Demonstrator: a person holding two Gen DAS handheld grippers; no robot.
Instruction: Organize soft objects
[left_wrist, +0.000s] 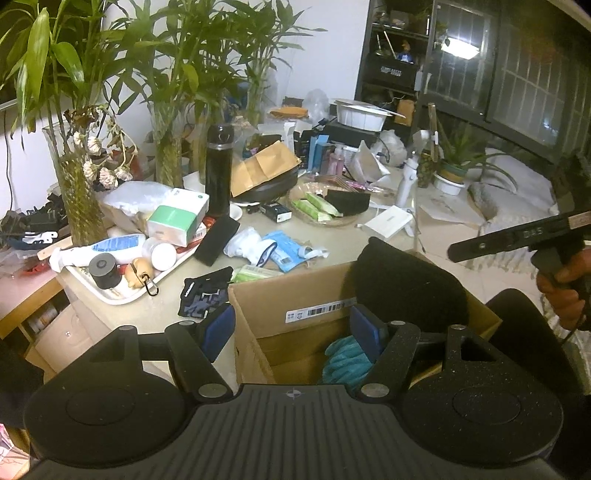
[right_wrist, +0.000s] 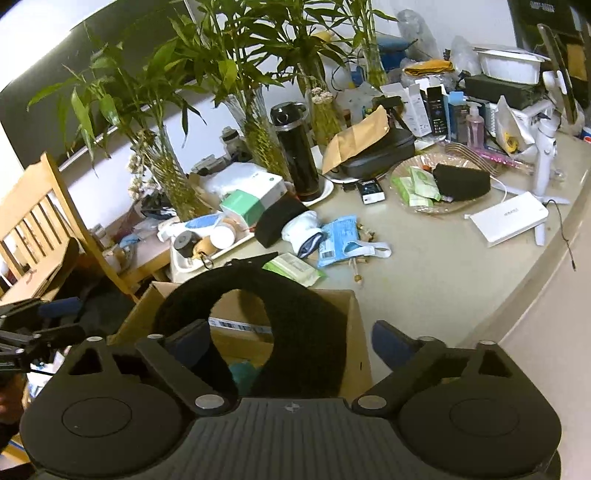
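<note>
**Dropping the black band into the box**

Hovering over the cardboard box (right_wrist: 354, 332), we have a black fuzzy band (right_wrist: 295, 317) looped in front of the right gripper (right_wrist: 291, 343). Its jaws stand wide apart, so they are not pinching the band; the loop appears draped over the left finger (right_wrist: 188, 343), though whether it hangs there or already rests on the box rim we cannot tell. From the left wrist view the same band (left_wrist: 406, 284) sits at the far side of the box (left_wrist: 295, 295), above a teal soft thing (left_wrist: 347, 358) already lying inside.

Our left gripper (left_wrist: 295, 328) is also spread wide and holds nothing, its fingers either side of the box's near wall.

To finish this step well, we judge it best to tip the right gripper down and draw it back, so the loop slides off the finger and falls clear inside instead of catching on the rim. The left gripper could steady the box wall if it starts to tilt.

More soft items wait on the table (right_wrist: 443, 280): a white sock bundle (right_wrist: 303, 229), another dark piece (left_wrist: 203, 295) just beside the box, and a black pouch (right_wrist: 461, 181) in the wicker dish (right_wrist: 402, 173).
</note>
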